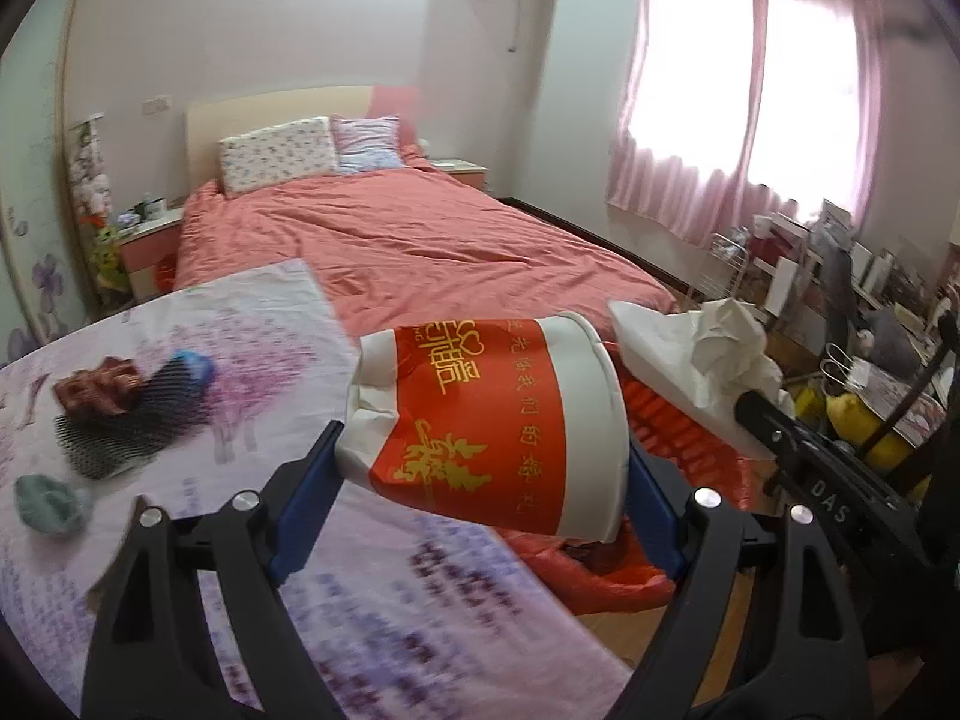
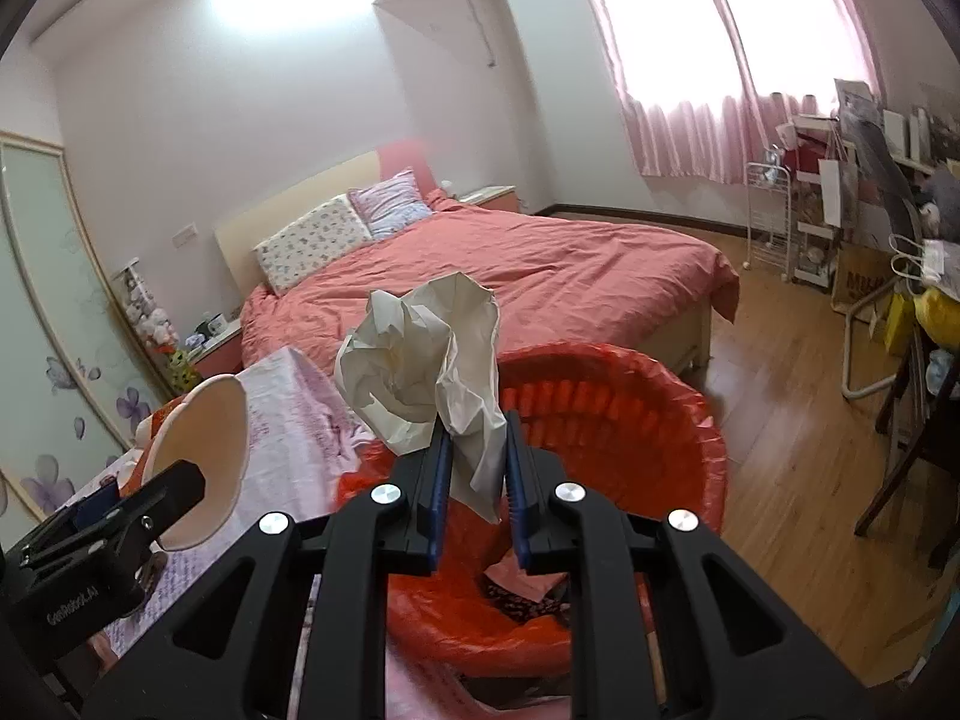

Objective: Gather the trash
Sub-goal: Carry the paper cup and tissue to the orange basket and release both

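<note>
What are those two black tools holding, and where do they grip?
The left tool clamps a red-and-white paper cup across its sides. The right tool pinches crumpled white paper by its lower tail.

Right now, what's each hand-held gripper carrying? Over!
Left hand-held gripper clamped on red-and-white paper cup. Right hand-held gripper shut on crumpled white paper. Red-lined trash basket right below, nothing blocking.
</note>
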`<state>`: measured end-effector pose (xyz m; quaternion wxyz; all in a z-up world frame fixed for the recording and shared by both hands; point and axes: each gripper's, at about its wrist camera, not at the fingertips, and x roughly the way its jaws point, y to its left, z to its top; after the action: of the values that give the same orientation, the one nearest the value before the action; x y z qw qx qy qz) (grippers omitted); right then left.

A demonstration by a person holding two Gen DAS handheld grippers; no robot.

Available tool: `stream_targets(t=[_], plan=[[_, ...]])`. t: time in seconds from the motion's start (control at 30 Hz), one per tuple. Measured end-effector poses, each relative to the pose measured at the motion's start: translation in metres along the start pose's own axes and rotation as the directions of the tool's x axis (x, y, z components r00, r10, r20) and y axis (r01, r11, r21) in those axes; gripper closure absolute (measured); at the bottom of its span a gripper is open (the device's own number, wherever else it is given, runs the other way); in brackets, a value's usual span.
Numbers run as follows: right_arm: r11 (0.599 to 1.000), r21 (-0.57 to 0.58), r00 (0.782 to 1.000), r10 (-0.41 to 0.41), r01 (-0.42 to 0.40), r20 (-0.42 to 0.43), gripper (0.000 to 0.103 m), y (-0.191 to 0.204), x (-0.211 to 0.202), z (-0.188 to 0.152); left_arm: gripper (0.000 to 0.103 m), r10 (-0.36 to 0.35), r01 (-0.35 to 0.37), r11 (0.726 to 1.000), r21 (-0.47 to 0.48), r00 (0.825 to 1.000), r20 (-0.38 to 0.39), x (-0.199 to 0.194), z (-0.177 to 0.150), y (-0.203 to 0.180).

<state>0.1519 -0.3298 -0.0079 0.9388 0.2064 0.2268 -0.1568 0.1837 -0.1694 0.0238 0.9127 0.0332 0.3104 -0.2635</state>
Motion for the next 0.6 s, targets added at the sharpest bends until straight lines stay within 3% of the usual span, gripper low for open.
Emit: stream_targets(t=[0.33, 0.6], plan=[[0.997, 0.066, 0.999, -0.026, 0.028, -0.032, 0.085, -0.031, 0.020, 0.005, 0.021, -0.070, 0.072, 0.997, 0.026, 0.995, -0.069, 0.055, 0.000, -0.032], [0.995, 0.089, 0.997, -0.030, 0.037, -0.075, 0.070, -0.040, 0.026, -0.002, 0.016, -0.040, 0.043, 0.999, 0.025, 0.992, -0.118, 0.075, -0.005, -0.028]])
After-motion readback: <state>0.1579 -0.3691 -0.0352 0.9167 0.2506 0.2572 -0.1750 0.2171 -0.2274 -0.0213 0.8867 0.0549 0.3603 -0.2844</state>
